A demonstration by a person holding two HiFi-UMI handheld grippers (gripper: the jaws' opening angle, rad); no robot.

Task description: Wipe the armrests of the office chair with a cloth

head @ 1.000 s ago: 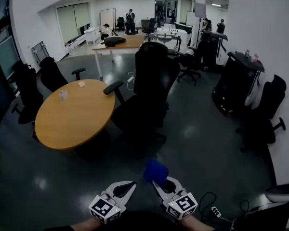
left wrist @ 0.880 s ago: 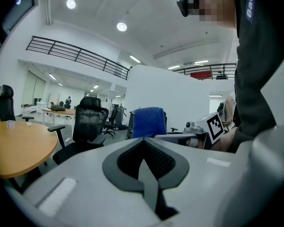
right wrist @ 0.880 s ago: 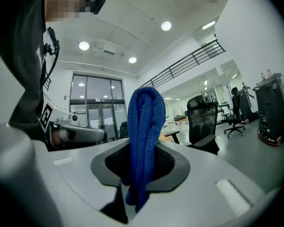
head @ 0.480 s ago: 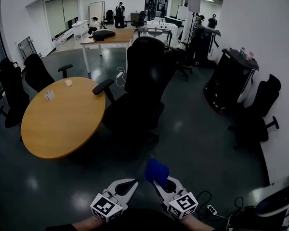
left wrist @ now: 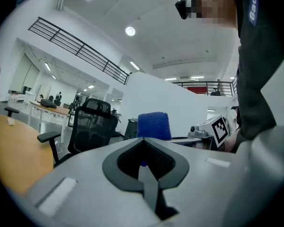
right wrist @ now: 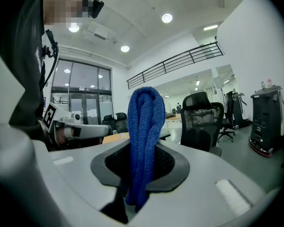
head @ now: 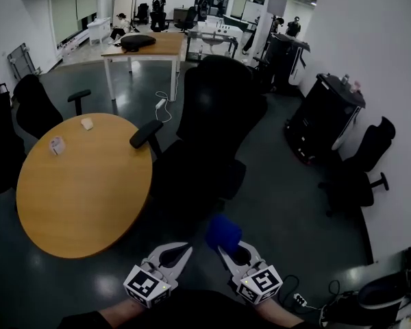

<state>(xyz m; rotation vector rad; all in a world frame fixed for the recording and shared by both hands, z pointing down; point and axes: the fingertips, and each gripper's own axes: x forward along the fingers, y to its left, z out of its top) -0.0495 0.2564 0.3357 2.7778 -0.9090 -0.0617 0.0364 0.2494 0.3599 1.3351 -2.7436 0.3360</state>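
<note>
Cloth (head: 223, 233), blue and bunched, stands up out of the right gripper (head: 227, 252), low in the head view and well apart from the chair (head: 216, 115). In the right gripper view the fingers (right wrist: 208, 174) are closed on the cloth's lower part. The folded terry hangs down between the dark pads and rises well above them. The left gripper (head: 181, 253) is held just beside the right one. Its fingers (left wrist: 80, 178) are shut together with nothing between them, and the cloth shows only beyond their tips.

The chair is black, with a tall back and a headrest. It stands on a dark, glossy floor (head: 288, 204) that mirrors the ceiling lights. One armrest (head: 145, 133), at the view's left, lies close by the rim of a round wooden tabletop (head: 82, 190); whether they touch cannot be told. Two small pale objects (head: 56, 144) lie on the tabletop's far side.

More black chairs (head: 34, 108) stand left of the tabletop, and another (head: 359, 173) stands near the white wall (head: 390, 81) at the right. A black cabinet (head: 325, 118) stands against that wall. Behind the chair is a rectangular desk (head: 147, 46) with a dark object on it. Beyond it the open office runs on under strip lights, where a few people stand, too small to make out. A power strip (head: 301, 299) with its cable lies on the floor near the right gripper.
</note>
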